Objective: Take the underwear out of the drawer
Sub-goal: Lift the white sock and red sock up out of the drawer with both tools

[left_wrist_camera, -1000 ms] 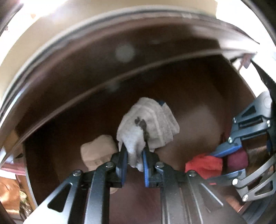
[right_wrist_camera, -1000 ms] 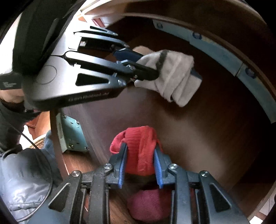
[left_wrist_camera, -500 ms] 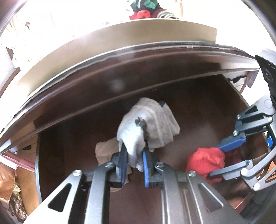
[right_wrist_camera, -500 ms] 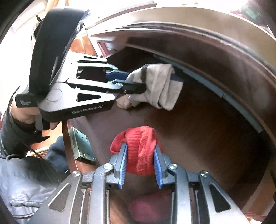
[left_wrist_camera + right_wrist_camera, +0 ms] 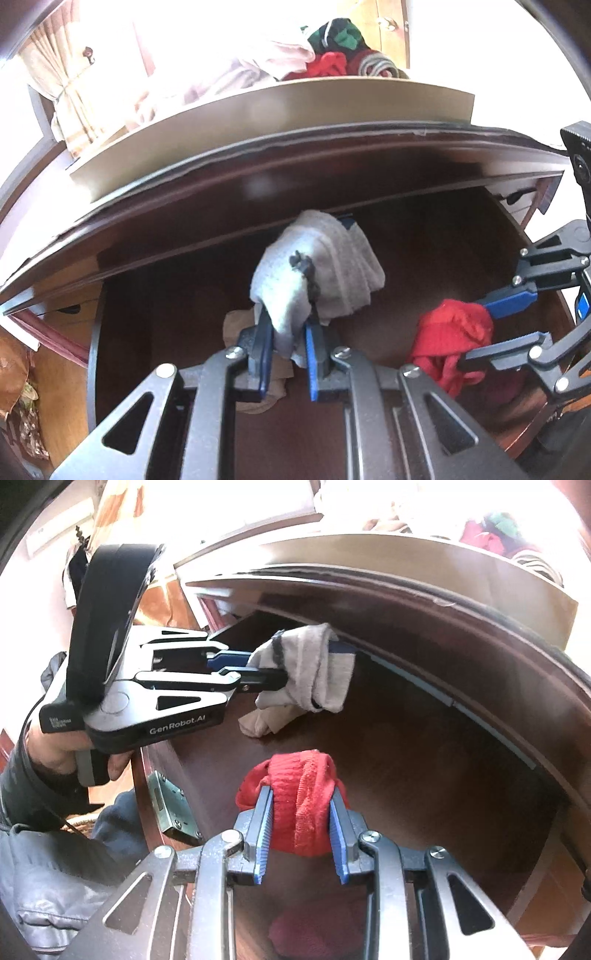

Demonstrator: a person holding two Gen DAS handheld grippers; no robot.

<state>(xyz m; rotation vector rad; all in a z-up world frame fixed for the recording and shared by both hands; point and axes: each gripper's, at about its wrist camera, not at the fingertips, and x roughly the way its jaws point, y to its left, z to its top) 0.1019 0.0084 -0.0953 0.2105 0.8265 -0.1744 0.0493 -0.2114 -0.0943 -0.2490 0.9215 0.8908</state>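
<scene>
My left gripper (image 5: 287, 334) is shut on grey underwear (image 5: 332, 273) and holds it above the dark wooden drawer floor (image 5: 424, 236). It also shows in the right wrist view (image 5: 273, 668) with the grey underwear (image 5: 317, 668). My right gripper (image 5: 300, 823) is shut on red underwear (image 5: 301, 801), lifted off the drawer floor (image 5: 424, 775). From the left wrist view the right gripper (image 5: 509, 317) holds the red underwear (image 5: 450, 336) at the right. A beige piece (image 5: 266, 718) lies on the drawer floor under the grey one.
A dark red piece (image 5: 314, 930) lies in the drawer below my right gripper. The dresser top edge (image 5: 295, 147) overhangs the drawer; a pile of clothes (image 5: 332, 55) sits on it. A metal lock plate (image 5: 170, 812) is on the drawer's left wall.
Both grippers have risen and pulled back with their underwear, so the dresser top and the clothes pile on it have come into view.
</scene>
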